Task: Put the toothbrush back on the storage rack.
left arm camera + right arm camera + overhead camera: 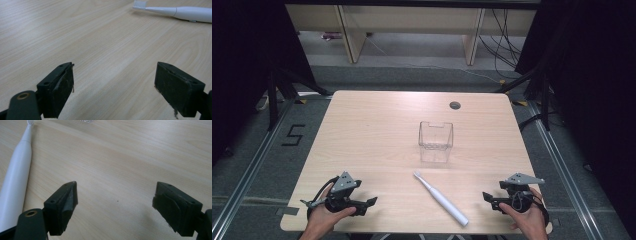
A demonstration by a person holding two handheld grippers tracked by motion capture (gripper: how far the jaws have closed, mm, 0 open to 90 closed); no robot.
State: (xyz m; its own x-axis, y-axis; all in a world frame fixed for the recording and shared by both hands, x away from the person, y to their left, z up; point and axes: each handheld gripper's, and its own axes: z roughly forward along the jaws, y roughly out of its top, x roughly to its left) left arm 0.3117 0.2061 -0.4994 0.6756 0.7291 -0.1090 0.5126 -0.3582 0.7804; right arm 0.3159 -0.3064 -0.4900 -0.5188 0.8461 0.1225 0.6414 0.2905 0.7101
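Observation:
A white electric toothbrush point(441, 198) lies flat on the wooden table point(377, 130) near the front edge, its brush head pointing toward the far left. Behind it stands a clear plastic cup point(435, 141), upright and empty. My left gripper point(371, 202) rests at the front left, open, pointing right toward the toothbrush point(180, 12), with bare wood between its jaws. At the front right my right gripper point(488, 198) is open too and points left; the toothbrush point(15, 180) lies off its left jaw, apart from it. Nothing is held.
A round cable hole point(455, 105) sits near the table's far edge. Beyond the table are grey floor, wooden furniture legs point(352, 35) and loose cables point(504, 45). Black tripod legs point(282, 85) stand left and right of the table.

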